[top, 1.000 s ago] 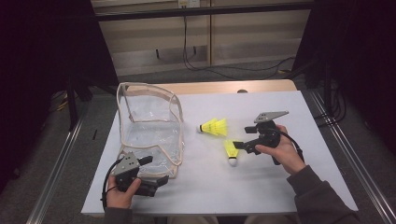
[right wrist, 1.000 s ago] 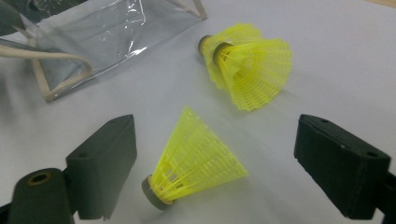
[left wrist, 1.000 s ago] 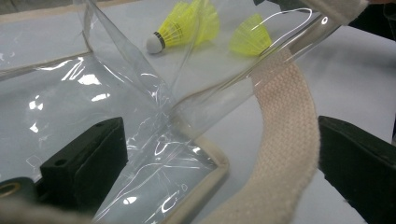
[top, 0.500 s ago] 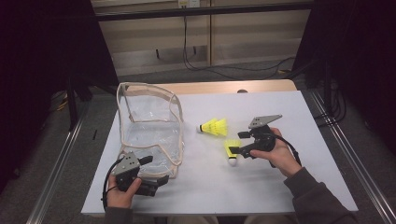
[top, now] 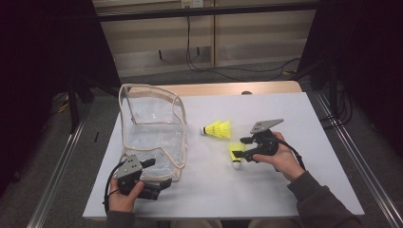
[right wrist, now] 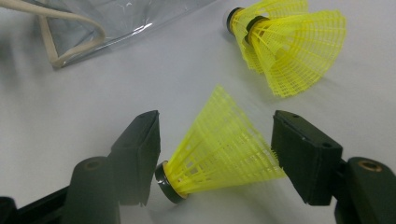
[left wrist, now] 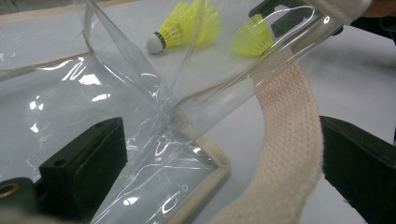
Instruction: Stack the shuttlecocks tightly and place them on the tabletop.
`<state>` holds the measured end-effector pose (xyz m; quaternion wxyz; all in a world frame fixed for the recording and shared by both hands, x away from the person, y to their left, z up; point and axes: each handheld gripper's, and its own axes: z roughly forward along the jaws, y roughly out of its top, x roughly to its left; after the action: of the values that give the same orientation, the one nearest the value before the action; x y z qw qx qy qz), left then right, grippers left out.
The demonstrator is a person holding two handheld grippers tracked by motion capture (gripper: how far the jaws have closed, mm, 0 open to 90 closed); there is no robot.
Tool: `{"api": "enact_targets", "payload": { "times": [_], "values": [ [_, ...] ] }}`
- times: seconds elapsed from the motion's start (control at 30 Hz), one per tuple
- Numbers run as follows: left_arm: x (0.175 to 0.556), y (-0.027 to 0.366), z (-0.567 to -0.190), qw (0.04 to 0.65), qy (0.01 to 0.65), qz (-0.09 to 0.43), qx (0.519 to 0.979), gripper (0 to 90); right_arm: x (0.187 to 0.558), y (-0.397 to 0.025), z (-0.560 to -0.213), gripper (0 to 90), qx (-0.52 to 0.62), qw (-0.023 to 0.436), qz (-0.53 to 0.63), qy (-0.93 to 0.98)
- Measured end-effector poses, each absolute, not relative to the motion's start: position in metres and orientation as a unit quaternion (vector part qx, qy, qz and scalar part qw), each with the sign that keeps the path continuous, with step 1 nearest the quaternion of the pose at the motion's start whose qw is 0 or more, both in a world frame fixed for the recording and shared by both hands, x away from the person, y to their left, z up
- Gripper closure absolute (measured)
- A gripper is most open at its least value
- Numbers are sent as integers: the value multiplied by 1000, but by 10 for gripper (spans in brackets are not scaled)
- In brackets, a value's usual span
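Shuttlecock sits between spread right jaws; left jaws spread around bag strap.

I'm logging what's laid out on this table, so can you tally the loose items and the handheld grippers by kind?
Yellow shuttlecocks: 3, one between the right gripper's open jaws and two nested together farther off
Clear plastic bags with cream webbing trim: 1, its corner between the left gripper's jaws
Handheld grippers: 2
Total: 6

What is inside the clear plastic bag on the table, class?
Through the clear bag nothing shows inside except the white table beneath. Both yellow shuttlecocks lie outside it. The corner by the left gripper is hidden.
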<state>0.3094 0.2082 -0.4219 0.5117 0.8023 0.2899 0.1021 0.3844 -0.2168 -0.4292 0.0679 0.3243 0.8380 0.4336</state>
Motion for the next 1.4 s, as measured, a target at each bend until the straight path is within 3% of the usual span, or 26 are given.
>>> {"api": "enact_targets", "payload": {
  "times": [0.27, 0.7, 0.9, 1.23, 1.4],
  "values": [
    [310, 208, -422, 512, 289, 101, 802, 35, 384, -218, -432, 382, 320, 70, 433, 840],
    [310, 209, -422, 512, 289, 100, 803, 35, 385, -215, -435, 378, 318, 75, 429, 842],
    [309, 209, -421, 513, 289, 101, 802, 35, 385, -213, -436, 439, 305, 81, 424, 849],
    [307, 209, -421, 515, 291, 103, 800, 40, 383, -215, -433, 632, 290, 74, 438, 848],
    [306, 210, -421, 511, 293, 105, 801, 41, 381, -217, -429, 666, 290, 70, 444, 845]
  ]
}}
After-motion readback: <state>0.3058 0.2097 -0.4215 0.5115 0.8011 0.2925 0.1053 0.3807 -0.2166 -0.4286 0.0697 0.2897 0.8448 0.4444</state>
